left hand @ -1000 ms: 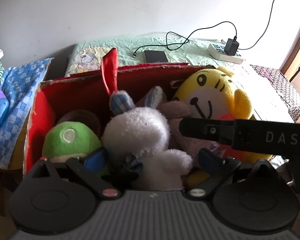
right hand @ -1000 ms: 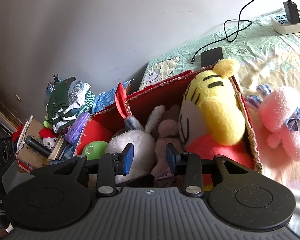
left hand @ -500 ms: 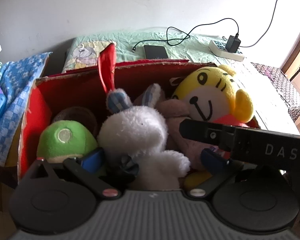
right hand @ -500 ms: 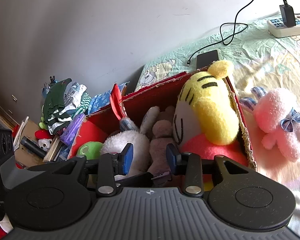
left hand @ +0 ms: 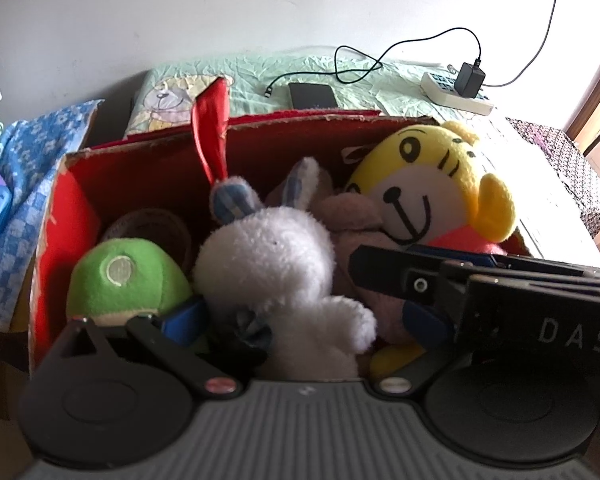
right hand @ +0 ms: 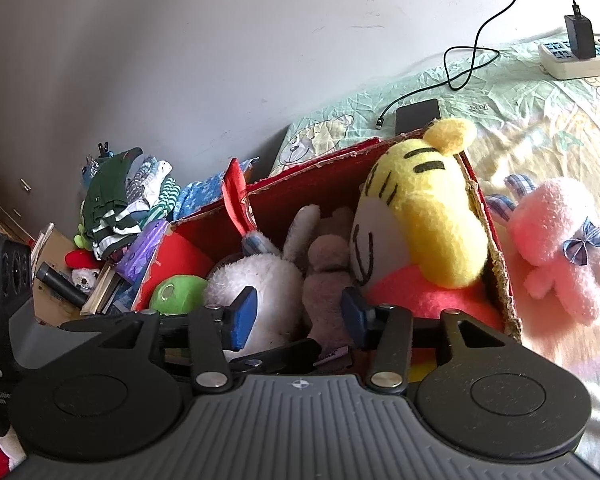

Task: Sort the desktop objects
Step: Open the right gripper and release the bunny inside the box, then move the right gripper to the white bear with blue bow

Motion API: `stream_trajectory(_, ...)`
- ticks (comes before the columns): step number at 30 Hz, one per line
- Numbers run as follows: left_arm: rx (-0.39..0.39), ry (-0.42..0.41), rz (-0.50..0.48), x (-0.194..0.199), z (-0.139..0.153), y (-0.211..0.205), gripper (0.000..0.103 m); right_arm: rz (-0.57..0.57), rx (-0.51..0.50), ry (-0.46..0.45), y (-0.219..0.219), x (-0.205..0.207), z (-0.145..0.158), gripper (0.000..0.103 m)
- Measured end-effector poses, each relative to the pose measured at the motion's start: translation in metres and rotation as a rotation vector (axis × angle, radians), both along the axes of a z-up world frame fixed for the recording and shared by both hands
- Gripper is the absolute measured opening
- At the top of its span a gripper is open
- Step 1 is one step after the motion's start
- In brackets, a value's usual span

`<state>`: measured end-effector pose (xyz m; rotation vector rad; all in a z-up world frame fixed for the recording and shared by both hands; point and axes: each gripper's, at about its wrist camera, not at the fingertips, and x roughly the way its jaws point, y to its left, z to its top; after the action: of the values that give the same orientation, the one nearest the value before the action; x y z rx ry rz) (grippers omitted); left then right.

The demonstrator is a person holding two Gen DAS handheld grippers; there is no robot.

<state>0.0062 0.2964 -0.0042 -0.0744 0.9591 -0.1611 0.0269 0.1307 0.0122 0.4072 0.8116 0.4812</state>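
While both hover over the red cardboard box w/ the white bunny plush inside, left hand-held gripper is spread wide around it, untouched; right hand-held gripper just widened, empty.

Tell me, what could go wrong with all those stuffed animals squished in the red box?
The yellow tiger leans on the red box's torn right wall and sticks up above its rim, so it might tip out. The right gripper, jaws just opening, sits between the white bunny and a small brown toy; it could snag either. The pink bunny lies outside and may get forgotten.
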Motion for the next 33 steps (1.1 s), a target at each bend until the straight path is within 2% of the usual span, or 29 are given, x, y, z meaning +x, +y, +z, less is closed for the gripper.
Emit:
stream_trajectory(12, 0.012, 0.014, 0.026, 0.001, 0.003, -0.002, 0.103, 0.007, 0.026, 0.001, -0.009, 0.0, 0.0, 0.046)
stream_trajectory(17, 0.032, 0.005, 0.084, -0.005, 0.011, -0.004, 0.102, 0.035, 0.062, 0.027, -0.017, 0.004, 0.001, 0.045)
stream_trajectory(22, 0.099, -0.028, 0.14, -0.017, 0.025, -0.015, 0.102, 0.086, 0.074, 0.02, -0.027, 0.001, 0.011, 0.047)
stream_trajectory(33, 0.117, -0.008, 0.26, -0.03, 0.04, -0.033, 0.102, 0.162, 0.116, 0.011, -0.055, -0.001, 0.024, 0.051)
